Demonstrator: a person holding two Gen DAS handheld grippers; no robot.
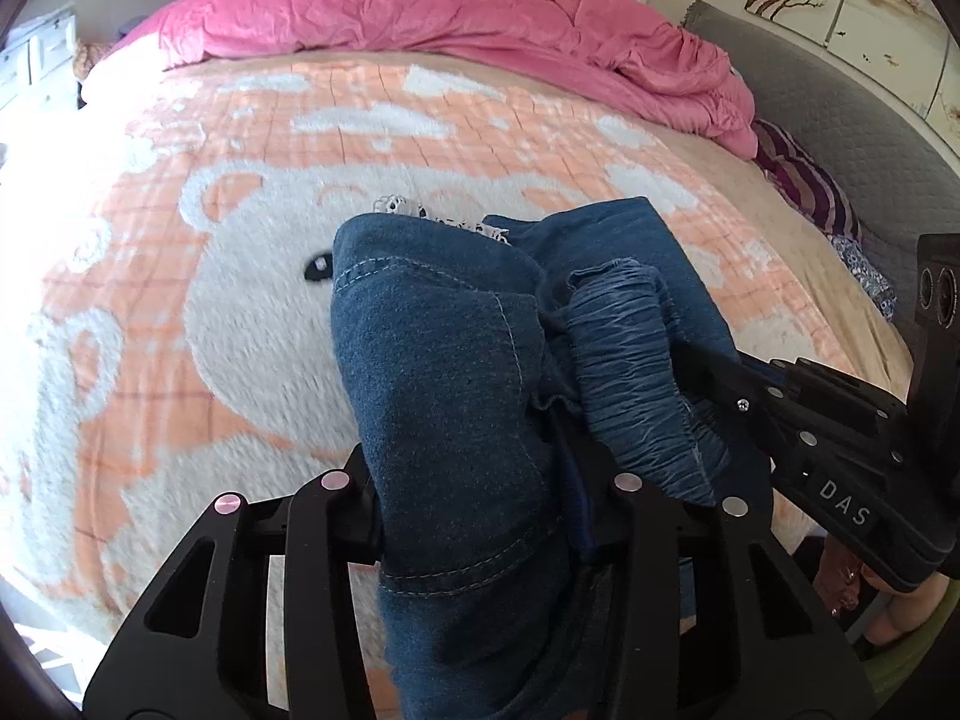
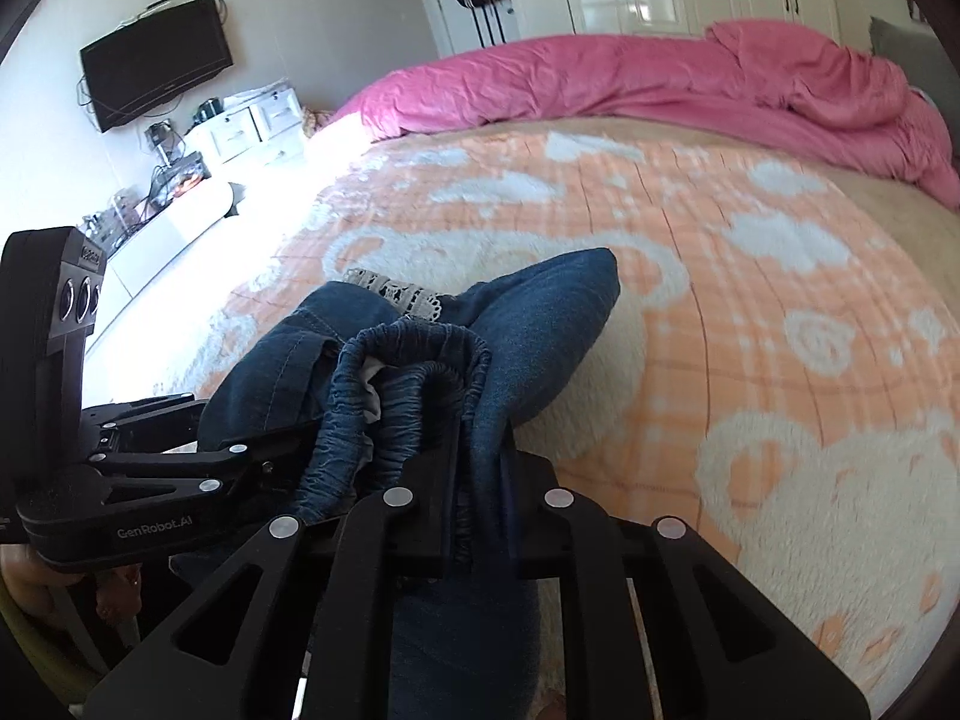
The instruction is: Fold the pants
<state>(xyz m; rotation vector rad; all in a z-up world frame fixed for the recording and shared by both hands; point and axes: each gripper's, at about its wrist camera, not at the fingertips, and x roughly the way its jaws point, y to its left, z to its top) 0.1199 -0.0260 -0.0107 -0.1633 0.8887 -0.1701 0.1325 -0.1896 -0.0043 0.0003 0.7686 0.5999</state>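
Blue denim pants (image 1: 456,360) are bunched up and lifted off the bed. My left gripper (image 1: 474,498) is shut on a thick fold of denim with a stitched seam, and more cloth hangs below its fingers. My right gripper (image 1: 702,372) comes in from the right, clamped on the gathered elastic waistband (image 1: 630,360). In the right wrist view the pants (image 2: 540,324) rise in a peak ahead of my right gripper (image 2: 480,480), which pinches the waistband (image 2: 414,360) and denim. The left gripper (image 2: 288,450) holds the cloth from the left. White lace trim (image 2: 396,291) peeks out behind.
Below lies a bed with an orange and white bear-pattern blanket (image 1: 210,300). A rumpled pink duvet (image 1: 420,18) runs along its far side, with a striped pillow (image 1: 804,186) and grey headboard (image 1: 840,120) on the right. A wall TV (image 2: 156,78) and white drawers (image 2: 252,126) stand beyond.
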